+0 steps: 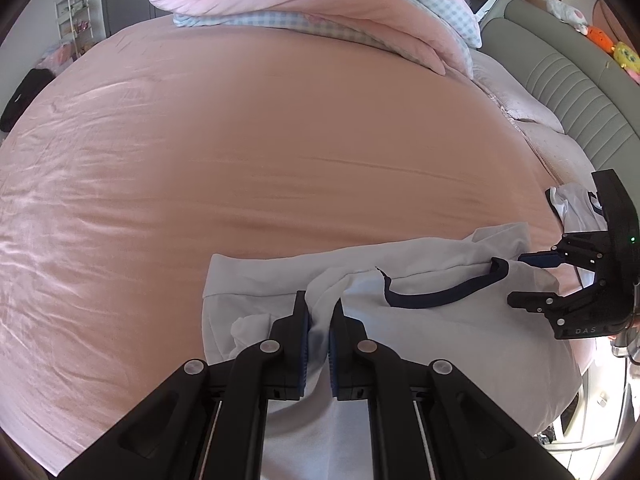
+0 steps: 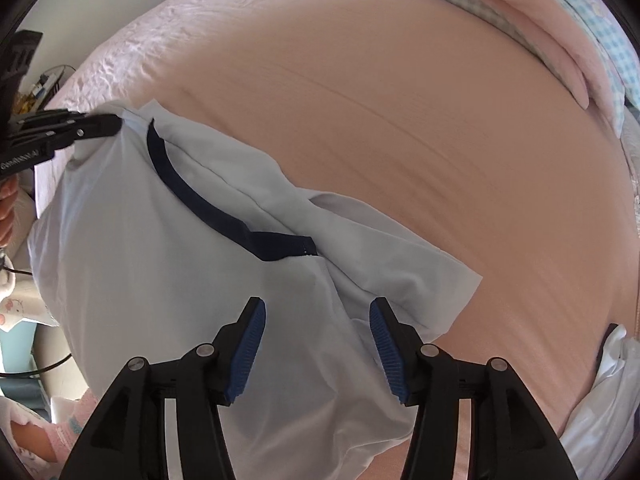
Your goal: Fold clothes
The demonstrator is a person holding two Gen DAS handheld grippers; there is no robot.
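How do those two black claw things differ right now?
The left gripper has its fingers pinched on a bunched fold of the white shirt; the right gripper has fingers spread wide, gripping nothing, over the shirt near its other end. Both are black with blue pads.

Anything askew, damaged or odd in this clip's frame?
Nothing damaged. The white shirt lies rumpled, not flat, on the pink bedsheet, its navy collar skewed. Only the left gripper pinches a bunched fold; the right gripper hangs open above it.
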